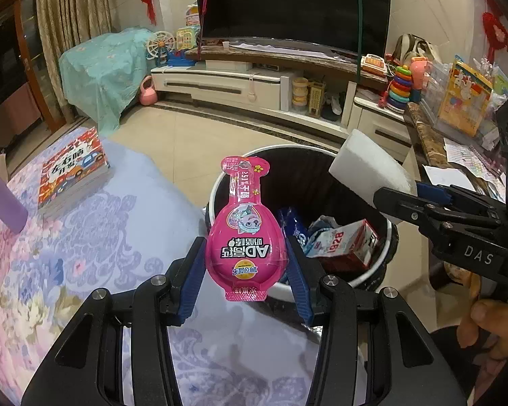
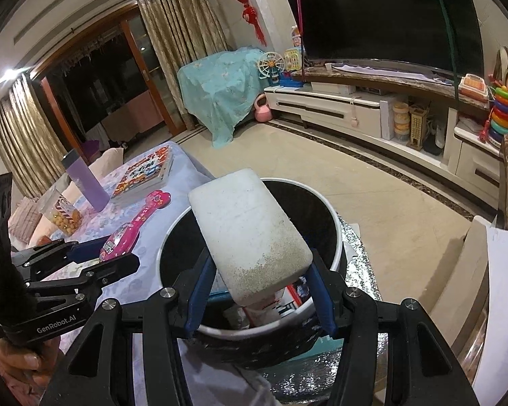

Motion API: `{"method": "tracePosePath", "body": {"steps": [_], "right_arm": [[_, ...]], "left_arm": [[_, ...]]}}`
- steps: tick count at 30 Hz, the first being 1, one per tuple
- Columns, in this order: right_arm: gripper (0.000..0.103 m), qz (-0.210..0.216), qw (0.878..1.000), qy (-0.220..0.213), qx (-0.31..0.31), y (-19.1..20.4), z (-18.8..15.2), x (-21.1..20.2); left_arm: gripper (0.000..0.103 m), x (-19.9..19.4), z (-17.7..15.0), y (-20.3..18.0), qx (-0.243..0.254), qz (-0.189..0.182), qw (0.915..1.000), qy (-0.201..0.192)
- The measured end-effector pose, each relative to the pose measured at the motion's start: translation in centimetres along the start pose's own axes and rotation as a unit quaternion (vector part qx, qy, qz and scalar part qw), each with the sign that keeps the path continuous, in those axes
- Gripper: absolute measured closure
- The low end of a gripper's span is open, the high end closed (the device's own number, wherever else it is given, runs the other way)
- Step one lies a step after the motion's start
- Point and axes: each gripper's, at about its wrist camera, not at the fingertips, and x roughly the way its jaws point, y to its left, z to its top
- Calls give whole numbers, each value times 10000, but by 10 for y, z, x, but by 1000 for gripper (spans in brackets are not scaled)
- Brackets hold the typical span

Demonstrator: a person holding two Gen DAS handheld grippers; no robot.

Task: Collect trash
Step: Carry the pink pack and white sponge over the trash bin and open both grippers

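Note:
My left gripper is shut on a pink candy packet and holds it at the near left rim of the trash bin. It also shows at the left of the right wrist view, gripper and packet. My right gripper is shut on a white foam block, held over the bin. In the left wrist view the block and right gripper hang over the bin's right rim. The bin holds a red-and-white carton and a blue wrapper.
A table with a floral cloth lies left of the bin, with a book, a purple bottle and a snack cup. A TV cabinet and toys stand behind; a cluttered counter is at the right.

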Motion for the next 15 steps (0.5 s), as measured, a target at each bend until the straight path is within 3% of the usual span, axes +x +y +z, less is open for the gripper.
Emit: {"method": "tracePosePath", "body": {"steps": [15], "right_arm": [[49,-2,9996,274,65,-12,5,14]], "left_arm": [[57,20,8,-6,118,-9,9996,251]]}}
